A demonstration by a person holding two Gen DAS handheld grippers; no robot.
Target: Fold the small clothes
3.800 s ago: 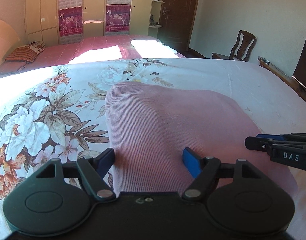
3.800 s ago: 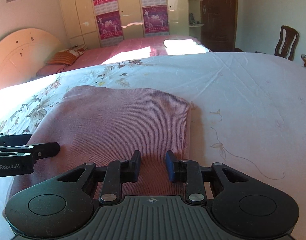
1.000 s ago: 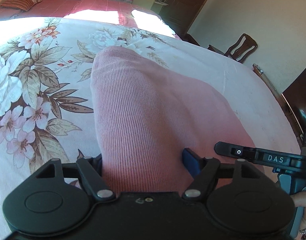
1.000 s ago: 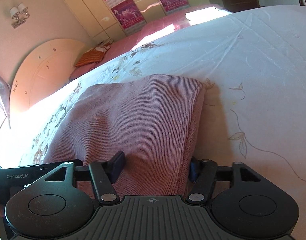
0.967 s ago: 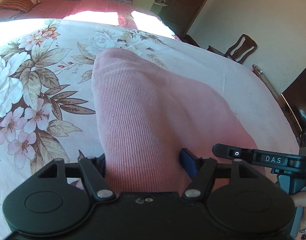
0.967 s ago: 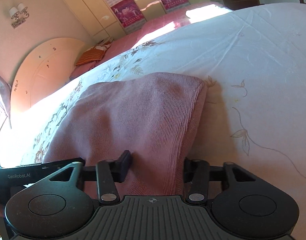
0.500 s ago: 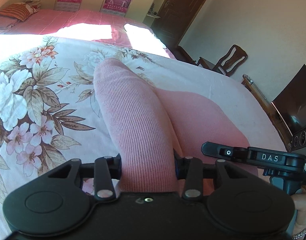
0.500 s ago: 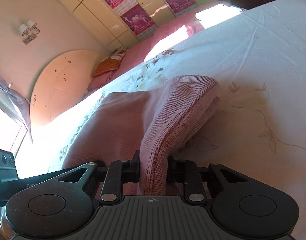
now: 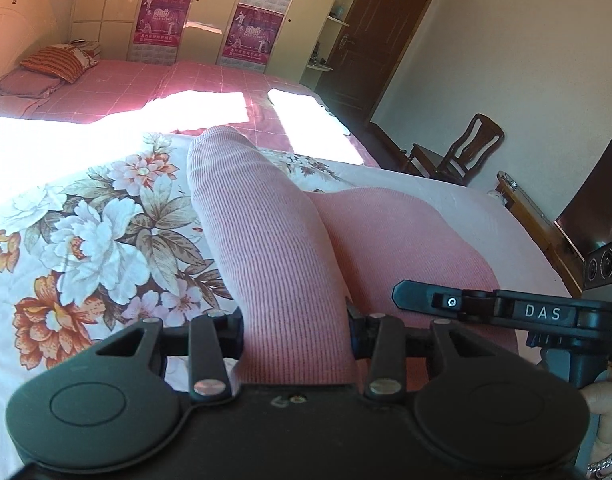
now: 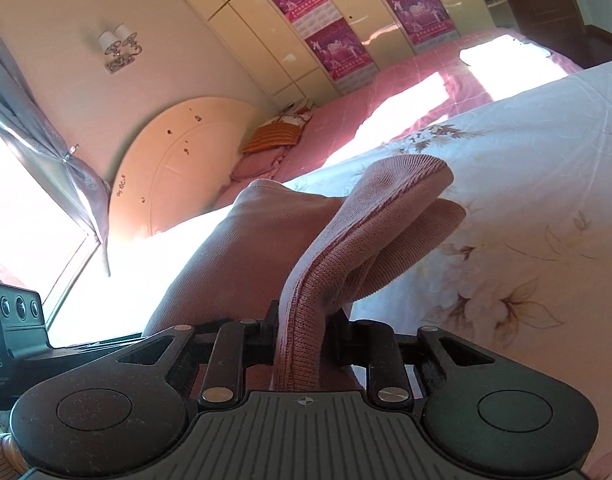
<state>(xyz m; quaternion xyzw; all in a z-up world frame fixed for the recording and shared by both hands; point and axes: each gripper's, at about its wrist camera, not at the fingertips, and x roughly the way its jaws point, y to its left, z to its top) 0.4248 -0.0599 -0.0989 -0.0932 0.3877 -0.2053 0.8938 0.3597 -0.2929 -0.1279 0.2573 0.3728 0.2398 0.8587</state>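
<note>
On the floral bedspread (image 9: pixel 86 240), the left gripper (image 9: pixel 296 324) is clamped on the near left edge of the pink ribbed garment (image 9: pixel 266 240), whose gathered cloth rises as a ridge between its fingers. To the right, the right gripper (image 10: pixel 306 330) pinches the garment's near right corner (image 10: pixel 333 256), lifted off the bedspread (image 10: pixel 545 208) with the cloth bunched and curling forward ahead of the fingers.

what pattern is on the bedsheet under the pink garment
Large flowers and leaves on white bedsheet, clearest in the left wrist view.
</note>
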